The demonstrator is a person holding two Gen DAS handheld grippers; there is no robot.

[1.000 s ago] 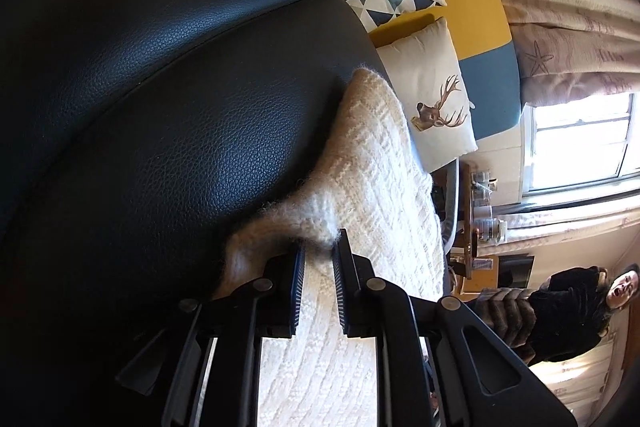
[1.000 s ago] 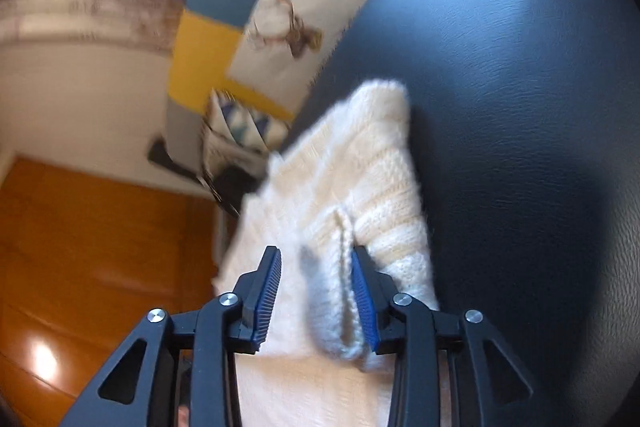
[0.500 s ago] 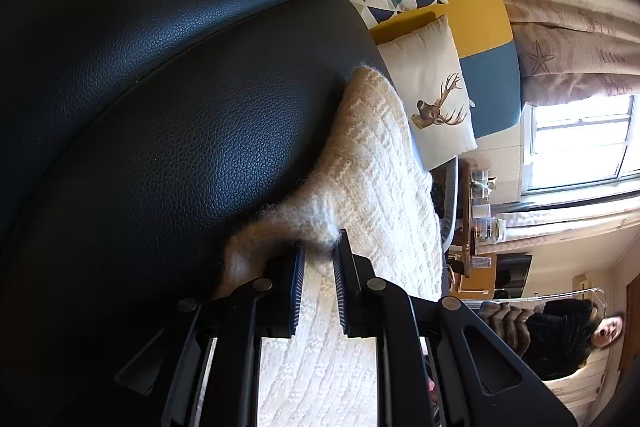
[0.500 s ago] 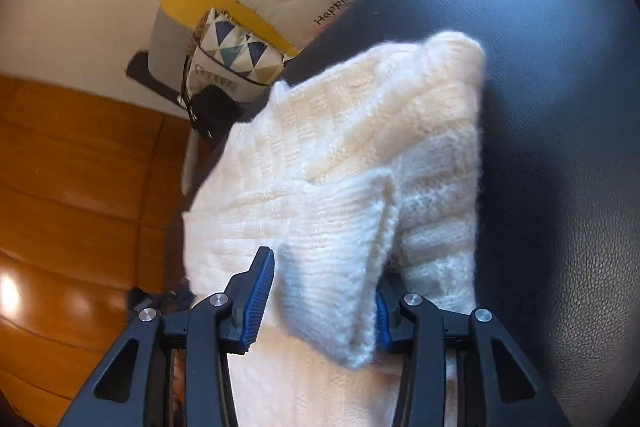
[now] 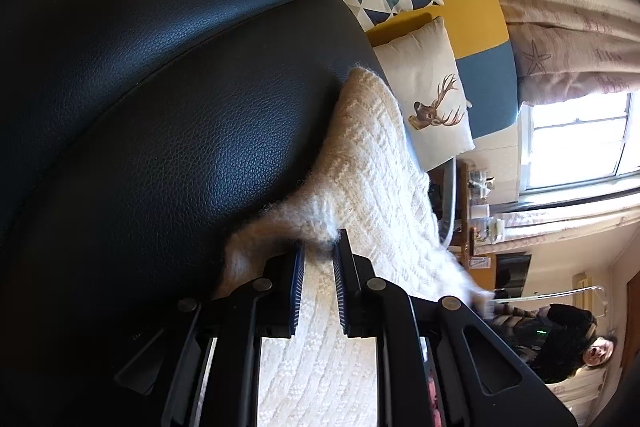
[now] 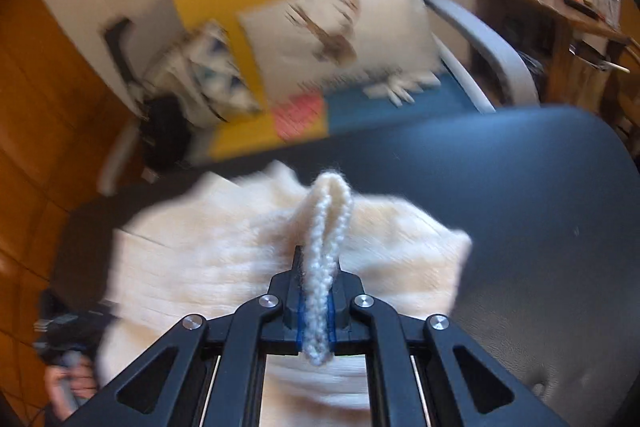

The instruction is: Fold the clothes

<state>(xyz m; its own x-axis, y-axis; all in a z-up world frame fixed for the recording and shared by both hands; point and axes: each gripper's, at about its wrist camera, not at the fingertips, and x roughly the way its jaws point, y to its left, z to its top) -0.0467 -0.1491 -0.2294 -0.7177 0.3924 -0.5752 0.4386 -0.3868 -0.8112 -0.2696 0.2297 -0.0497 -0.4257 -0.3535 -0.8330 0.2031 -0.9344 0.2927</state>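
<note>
Both claws grip the cream chunky-knit sweater (image 6: 224,267) on the black leather seat (image 6: 520,211): right claw (image 6: 316,303) clamps its ribbed edge, left claw (image 5: 318,291) pinches a fuzzy fold. Next, carry that edge across.

A black leather seat cushion (image 5: 168,131) carries the work, its grained, glossy surface filling the left half of the left wrist view and the right and lower right of the right wrist view (image 6: 520,211). Directly on it lies a cream knitted sweater (image 5: 372,187), spread along the cushion's edge toward the lower centre of the frame, blurred in the right wrist view (image 6: 208,267)
</note>
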